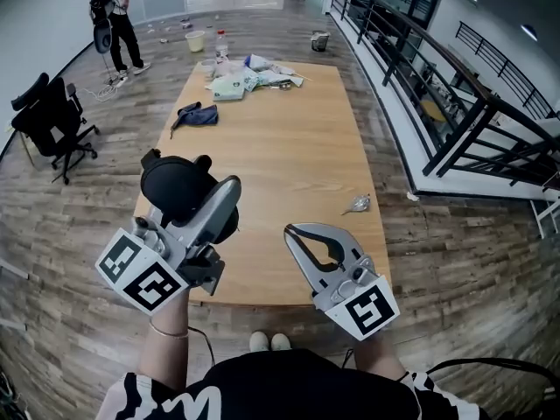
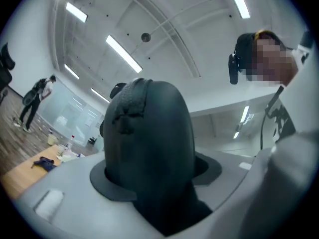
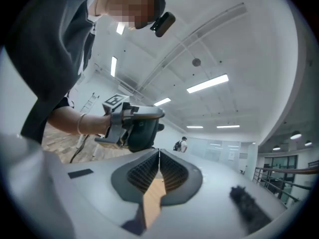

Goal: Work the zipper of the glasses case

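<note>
A black glasses case [image 1: 178, 188] is held in the left claw [image 1: 206, 198], lifted off the worktop [image 1: 293, 138] and seen above its near edge. In the left gripper view the case [image 2: 152, 143] fills the gap between the two grey jaws, which are closed against its sides at a middling width. A rough strip that looks like the zipper [image 2: 130, 99] is seen running over the rounded top end of the case.

The right claw [image 1: 294, 232] is held just to the right of the case, apart from it. In the right gripper view its ribbed pads [image 3: 172, 172] are seen pressed together at the tips, with nothing between them. The left claw and the dark case are seen beyond them, gripped by a hand [image 3: 94, 124] with a bracelet on the wrist.

On the worktop, a dark cloth [image 1: 198, 114] lies towards the far left. A heap of papers and bags [image 1: 249, 77] is piled at the far end, and a small crumpled wrapper [image 1: 357, 204] lies near the right edge. A black office chair [image 1: 52, 121] stands on the wooden floor to the left, and a person [image 1: 118, 20] is seen standing further back.
</note>
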### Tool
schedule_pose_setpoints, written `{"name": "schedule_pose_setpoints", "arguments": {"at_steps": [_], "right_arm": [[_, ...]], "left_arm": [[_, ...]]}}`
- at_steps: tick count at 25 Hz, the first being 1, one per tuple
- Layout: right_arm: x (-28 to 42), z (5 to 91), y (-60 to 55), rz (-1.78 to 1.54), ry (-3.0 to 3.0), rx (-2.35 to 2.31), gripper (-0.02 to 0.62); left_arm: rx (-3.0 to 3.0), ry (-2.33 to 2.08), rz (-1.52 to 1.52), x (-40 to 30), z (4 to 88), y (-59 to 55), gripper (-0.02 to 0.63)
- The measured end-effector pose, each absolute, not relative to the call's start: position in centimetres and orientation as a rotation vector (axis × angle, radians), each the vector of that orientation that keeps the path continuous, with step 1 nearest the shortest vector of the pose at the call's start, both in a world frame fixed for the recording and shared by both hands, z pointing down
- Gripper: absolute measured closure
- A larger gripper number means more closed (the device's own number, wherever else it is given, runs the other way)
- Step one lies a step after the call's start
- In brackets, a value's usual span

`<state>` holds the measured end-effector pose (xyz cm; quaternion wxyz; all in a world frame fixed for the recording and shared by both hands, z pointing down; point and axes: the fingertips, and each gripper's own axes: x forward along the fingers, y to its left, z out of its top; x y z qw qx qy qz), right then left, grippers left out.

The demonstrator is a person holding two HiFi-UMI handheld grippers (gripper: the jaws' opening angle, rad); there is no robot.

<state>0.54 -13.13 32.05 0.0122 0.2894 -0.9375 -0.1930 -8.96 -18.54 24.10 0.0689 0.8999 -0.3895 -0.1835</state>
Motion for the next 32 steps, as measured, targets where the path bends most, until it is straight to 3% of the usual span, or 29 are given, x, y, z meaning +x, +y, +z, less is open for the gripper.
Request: {"name": "schedule_pose_setpoints", "arguments": {"at_steps": [8,15,32], "right_arm": [[1.0,27.1,-16.7,-0.494,-2.949,1.287,0.588],[-0.2,29.6,-17.0,-0.414,-2.922,1.268,0.588],[-0.1,31.6,-17.6,-0.316,-2.845,1.329,0.588]], "left_arm": [[2.725,-1.643,-0.319,-8.1,27.7,-19.3,0.318],[2.721,-1.849,-0.320,-7.8,30.2,-17.8,0.318],[2.693,-1.834,-0.249,-6.7,32.3,-18.2,0.316]]}}
